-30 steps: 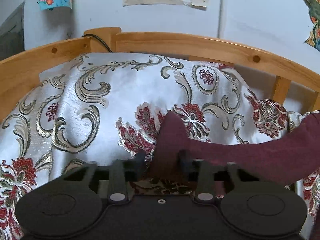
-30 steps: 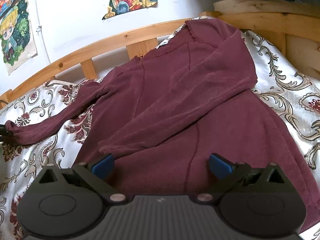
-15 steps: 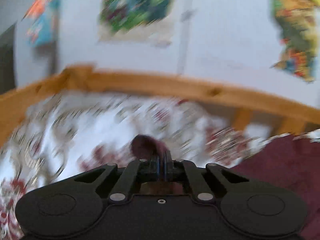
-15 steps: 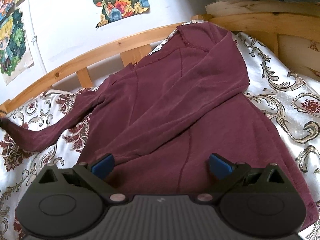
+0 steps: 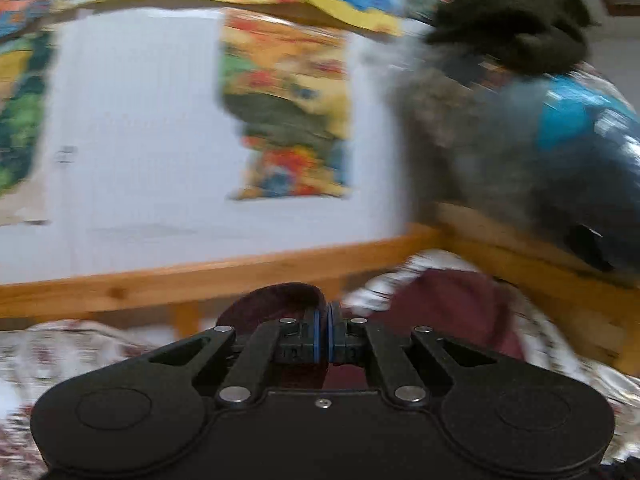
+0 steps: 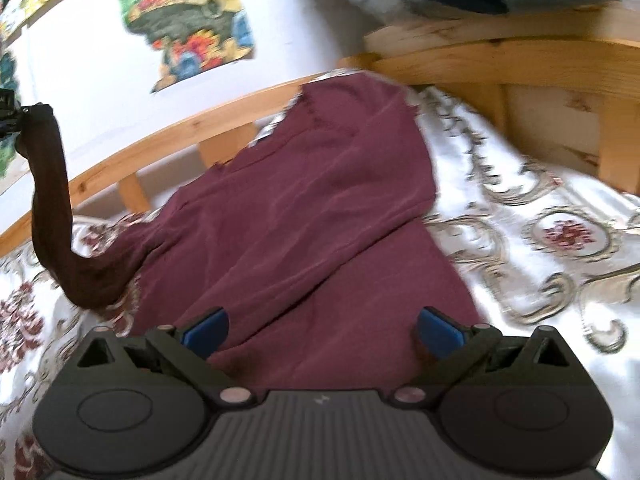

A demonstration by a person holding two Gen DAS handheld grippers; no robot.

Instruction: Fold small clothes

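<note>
A maroon long-sleeved top (image 6: 320,208) lies on the floral bedspread (image 6: 540,240), one sleeve folded across its body. My left gripper (image 5: 327,328) is shut on the cuff of the other sleeve (image 5: 276,300) and holds it high in the air. In the right wrist view that sleeve (image 6: 52,208) rises from the bed up to the left gripper at the left edge. My right gripper (image 6: 322,330) is open and empty, low over the top's lower part. The top's body also shows in the left wrist view (image 5: 452,304).
A wooden bed rail (image 6: 180,132) runs along the back and right side. Posters (image 5: 284,120) hang on the white wall. A pile of dark and grey things (image 5: 540,120) sits on the right rail.
My left gripper closed on the sleeve cuff and lifted it up off the bed, swinging right. My right gripper stayed open over the top.
</note>
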